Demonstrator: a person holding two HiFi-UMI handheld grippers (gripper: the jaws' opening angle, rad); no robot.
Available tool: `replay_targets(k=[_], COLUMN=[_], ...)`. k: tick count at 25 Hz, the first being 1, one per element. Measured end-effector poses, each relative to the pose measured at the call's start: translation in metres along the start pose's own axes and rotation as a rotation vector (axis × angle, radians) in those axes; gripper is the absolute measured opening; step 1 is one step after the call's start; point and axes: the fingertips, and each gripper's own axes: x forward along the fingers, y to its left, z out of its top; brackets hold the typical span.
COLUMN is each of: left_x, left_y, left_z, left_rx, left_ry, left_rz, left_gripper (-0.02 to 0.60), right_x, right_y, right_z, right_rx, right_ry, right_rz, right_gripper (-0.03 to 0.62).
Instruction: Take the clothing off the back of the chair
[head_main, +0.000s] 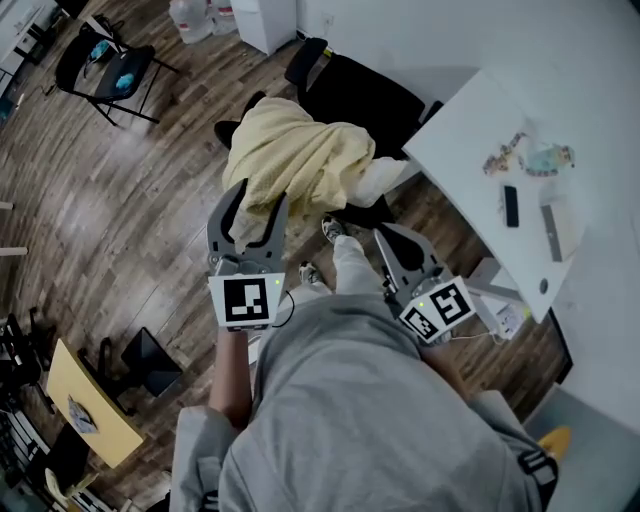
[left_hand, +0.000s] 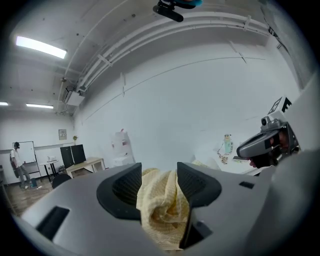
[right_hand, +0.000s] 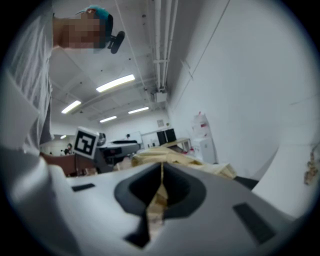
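Currently my right gripper (head_main: 392, 240) clamps the yellow clothing (head_main: 300, 160) as anchor, left gripper (head_main: 258, 205) jaws apart around a fold, probably to regrip.

Chair (head_main: 372, 98) back hidden under yellow clothing (head_main: 295, 160), desk clutter (head_main: 503, 158) too small

Dark wood floor (head_main: 120, 200). A white surface (head_main: 465, 135) stands at right, a black folding chair (head_main: 100, 65) far left, a yellow table (head_main: 95, 405) near left. White walls (left_hand: 190, 100); strip lights (left_hand: 41, 47) overhead.
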Motion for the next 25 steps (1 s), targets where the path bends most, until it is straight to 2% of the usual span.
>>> replay_targets(k=[3,7,15,25], left_x=[0.010,0.020,0.042,0.055], left_y=[0.004,0.006,0.007,0.007], left_z=[-0.003,-0.010,-0.041,-0.062], left_rx=[0.025,0.007,-0.013,-0.060], left_ry=[0.018,0.062,0.197,0.249], left_rz=[0.004,-0.001,-0.015,-0.013], left_gripper=[0.262,0.275,0.291,0.291], right_x=[0.005,0.014,0.027,0.038], right_y=[-0.006,-0.007,-0.013,-0.030], right_z=[0.001,0.005,0.004,0.010], right_rx=[0.007,0.006,-0.003,0.002], right_ry=[0.001,0.005,0.034,0.050], right_rz=[0.001,0.017,0.036,0.040], right_gripper=[0.035,0.035,0.035,0.035])
